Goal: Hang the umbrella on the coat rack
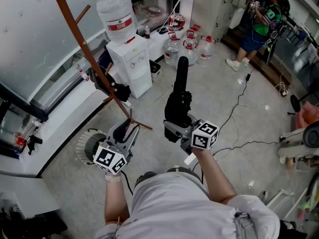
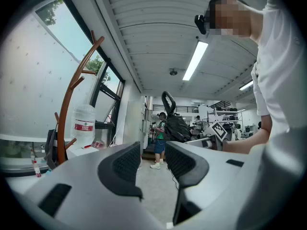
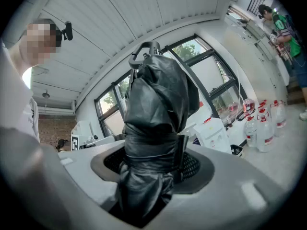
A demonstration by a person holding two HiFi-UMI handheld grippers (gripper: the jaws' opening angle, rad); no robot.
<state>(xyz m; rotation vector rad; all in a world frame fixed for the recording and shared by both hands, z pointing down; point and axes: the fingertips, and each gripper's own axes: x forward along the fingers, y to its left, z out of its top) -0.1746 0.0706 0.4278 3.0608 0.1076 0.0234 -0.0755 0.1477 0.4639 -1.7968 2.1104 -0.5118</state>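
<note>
A folded black umbrella (image 1: 178, 102) stands upright, handle end up, clamped in my right gripper (image 1: 175, 128). In the right gripper view the black fabric bundle (image 3: 154, 123) fills the gap between both pads, its hooked handle (image 3: 144, 50) at the top. The brown wooden coat rack (image 1: 79, 39) stands to the left, with a dark item (image 1: 112, 87) hanging low on it. My left gripper (image 1: 124, 132) is near the rack's base, jaws apart with nothing between them. From the left gripper view, the rack (image 2: 68, 107) rises at left and the umbrella (image 2: 175, 124) shows beyond the jaws.
A white water dispenser (image 1: 130, 63) with a bottle on top stands behind the rack. Several water jugs (image 1: 188, 46) sit on the floor beyond. A round fan (image 1: 87, 144) lies by the left wall. Cables (image 1: 234, 114) cross the floor. A person (image 1: 261, 19) stands far back right.
</note>
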